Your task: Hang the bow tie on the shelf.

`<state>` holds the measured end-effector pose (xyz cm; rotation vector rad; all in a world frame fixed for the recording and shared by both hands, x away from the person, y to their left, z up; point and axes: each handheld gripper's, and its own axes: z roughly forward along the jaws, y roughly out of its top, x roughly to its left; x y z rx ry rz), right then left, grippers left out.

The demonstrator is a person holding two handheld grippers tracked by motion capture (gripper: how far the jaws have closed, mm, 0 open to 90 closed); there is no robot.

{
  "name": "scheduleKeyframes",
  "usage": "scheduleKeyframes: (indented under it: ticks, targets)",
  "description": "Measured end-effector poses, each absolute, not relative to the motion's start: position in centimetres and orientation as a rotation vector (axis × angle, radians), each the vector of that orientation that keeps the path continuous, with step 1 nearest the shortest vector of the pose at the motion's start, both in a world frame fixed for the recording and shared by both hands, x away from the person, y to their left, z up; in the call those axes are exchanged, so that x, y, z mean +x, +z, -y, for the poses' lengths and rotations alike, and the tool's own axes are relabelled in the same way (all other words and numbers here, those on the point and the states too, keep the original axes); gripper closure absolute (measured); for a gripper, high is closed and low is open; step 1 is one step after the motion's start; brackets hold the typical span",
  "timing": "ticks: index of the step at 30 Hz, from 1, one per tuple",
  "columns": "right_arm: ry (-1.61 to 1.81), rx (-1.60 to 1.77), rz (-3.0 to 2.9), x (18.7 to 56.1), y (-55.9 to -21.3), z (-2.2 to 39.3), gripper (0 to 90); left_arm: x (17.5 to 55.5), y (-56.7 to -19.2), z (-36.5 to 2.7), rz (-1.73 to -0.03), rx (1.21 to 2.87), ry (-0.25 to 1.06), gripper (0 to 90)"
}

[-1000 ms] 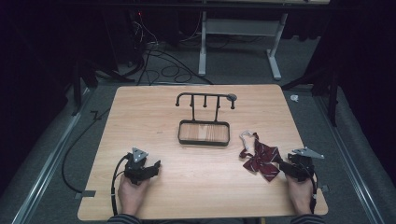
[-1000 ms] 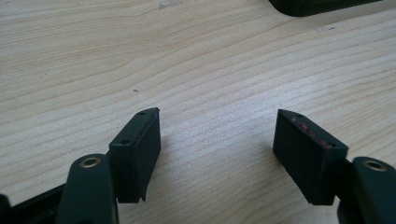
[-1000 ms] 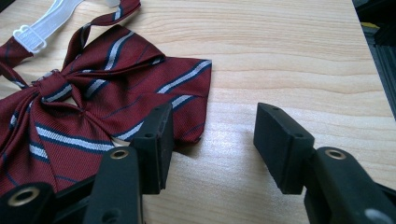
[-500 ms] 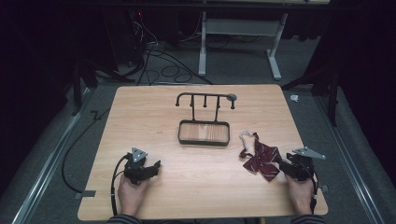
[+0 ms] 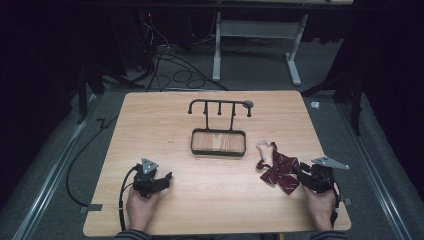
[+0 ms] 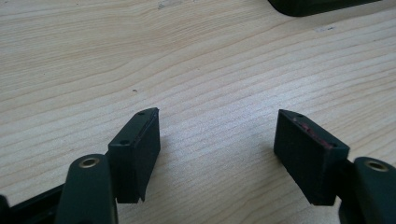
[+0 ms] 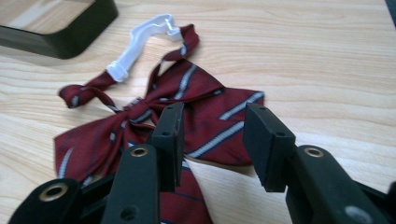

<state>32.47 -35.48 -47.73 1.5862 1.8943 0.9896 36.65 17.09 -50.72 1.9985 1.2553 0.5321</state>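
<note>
A dark red striped bow tie (image 5: pixel 276 170) with a white strap (image 7: pixel 140 39) lies on the wooden table (image 5: pixel 165 125) at the right. My right gripper (image 5: pixel 299 173) lies low at the tie's right side. In the right gripper view its jaws (image 7: pixel 212 121) straddle one wing of the bow tie (image 7: pixel 201 93). They have just been closing, but a gap remains on both sides of the fabric. My left gripper (image 5: pixel 168 178) rests at the front left, open over bare wood (image 6: pixel 217 126).
A black rack (image 5: pixel 218 106) with hooks stands mid-table on a black-rimmed wooden base (image 5: pixel 218 152). A corner of that base (image 7: pixel 70 32) lies just beyond the tie. Cables and a desk frame sit on the floor behind the table.
</note>
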Motion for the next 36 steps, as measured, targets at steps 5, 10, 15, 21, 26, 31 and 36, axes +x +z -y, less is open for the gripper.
scheduleKeyframes:
  ticks: [5, 10, 15, 21, 26, 31, 36]
  targets:
    - [1.017, 1.569, -1.912, 32.8, -47.2, 35.0, 63.5, 36.6, -50.7, -17.1, -1.255, 1.999, 0.533, 32.0]
    - [1.038, 1.543, -1.936, 33.5, -46.8, 34.4, 65.9, 36.7, -50.7, -17.1, -1.255, 1.999, 0.533, 32.0]
    - [1.047, 1.532, -1.959, 34.1, -46.6, 33.8, 68.4, 36.7, -50.7, -17.1, -1.254, 1.999, 0.534, 32.0]
    - [1.062, 1.527, -1.964, 34.9, -46.3, 33.4, 70.1, 36.6, -50.7, -17.0, -1.254, 2.0, 0.537, 32.1]
    - [1.061, 1.518, -1.977, 35.6, -46.0, 33.1, 71.1, 36.6, -50.7, -17.0, -1.254, 2.0, 0.536, 32.1]
    - [1.057, 1.521, -1.99, 36.4, -45.9, 32.7, 71.7, 36.7, -50.7, -17.1, -1.254, 1.999, 0.535, 32.1]
    - [1.047, 1.504, -2.006, 37.1, -45.5, 32.4, 71.9, 36.7, -50.7, -17.1, -1.254, 1.999, 0.535, 32.2]
